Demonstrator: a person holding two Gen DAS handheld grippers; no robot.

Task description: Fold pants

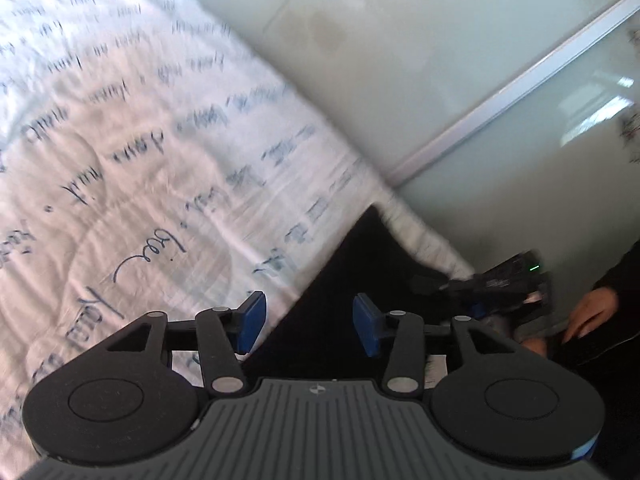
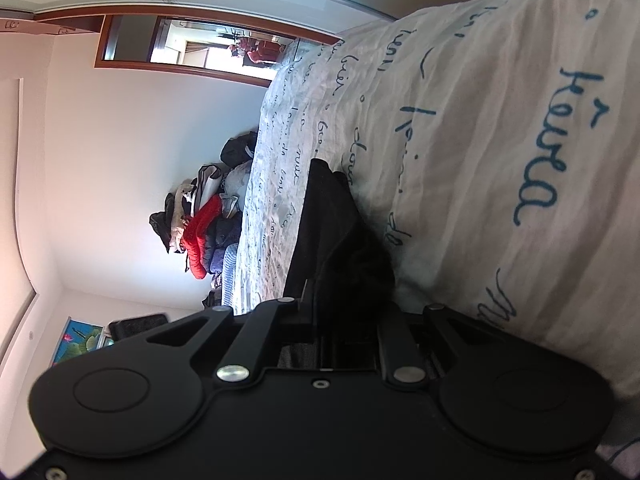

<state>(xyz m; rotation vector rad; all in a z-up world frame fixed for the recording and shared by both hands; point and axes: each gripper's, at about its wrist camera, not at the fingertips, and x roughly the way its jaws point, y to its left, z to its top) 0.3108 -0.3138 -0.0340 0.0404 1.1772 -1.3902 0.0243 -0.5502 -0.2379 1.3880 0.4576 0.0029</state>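
Observation:
The black pants (image 1: 352, 256) lie on a white bedspread with blue handwriting (image 1: 140, 140), one corner reaching its edge. My left gripper (image 1: 308, 316) hovers over that black cloth, open, its blue pads (image 1: 252, 320) well apart with nothing between them. My right gripper (image 1: 432, 280) shows at the right of the left wrist view, held by a person's hand (image 1: 592, 312). In the right wrist view the pants (image 2: 324, 216) rise as a dark fold out of my right gripper (image 2: 344, 304), which is shut on the fabric; its fingertips are hidden by the cloth.
Frosted glass panels with a pale frame (image 1: 440, 60) stand just beyond the bed's edge. A pile of clothes, one piece red (image 2: 200, 220), sits at the bed's far end against a white wall. A doorway (image 2: 208, 48) lies beyond.

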